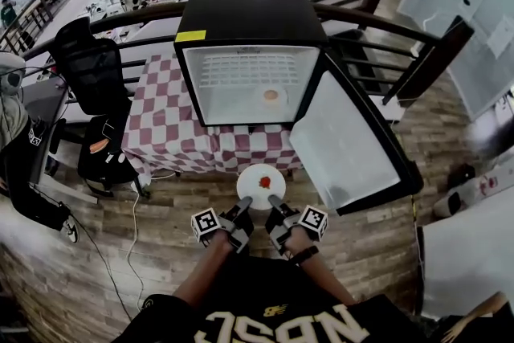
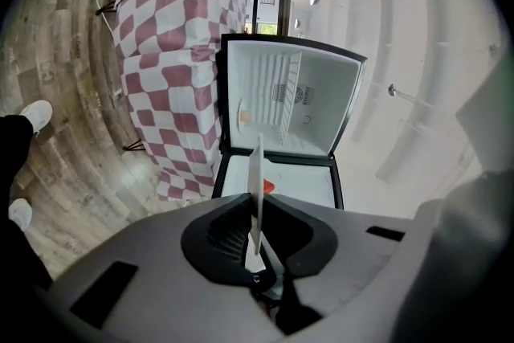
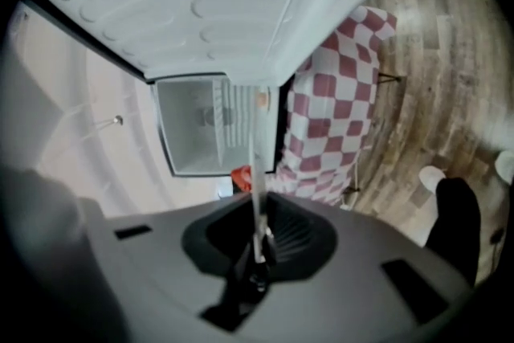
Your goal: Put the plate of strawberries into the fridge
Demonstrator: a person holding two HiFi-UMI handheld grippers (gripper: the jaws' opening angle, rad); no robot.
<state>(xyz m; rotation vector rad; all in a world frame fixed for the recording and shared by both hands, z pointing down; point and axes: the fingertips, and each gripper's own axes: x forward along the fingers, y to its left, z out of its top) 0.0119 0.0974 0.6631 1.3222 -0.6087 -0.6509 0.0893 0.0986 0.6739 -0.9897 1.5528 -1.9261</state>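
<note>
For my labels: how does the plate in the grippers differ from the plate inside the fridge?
The gripped plate carries a red strawberry; the fridge plate, something orange. The left gripper and right gripper hold the gripped plate outside the fridge; the fridge plate rests inside. Both look round, pale.

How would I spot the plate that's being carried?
Find the black fridge open beside the checked tablecloth. In front of it, above the wooden floor, the left claw and right claw grip a white plate. Unlike the dish inside the fridge, it carries a red strawberry.
</note>
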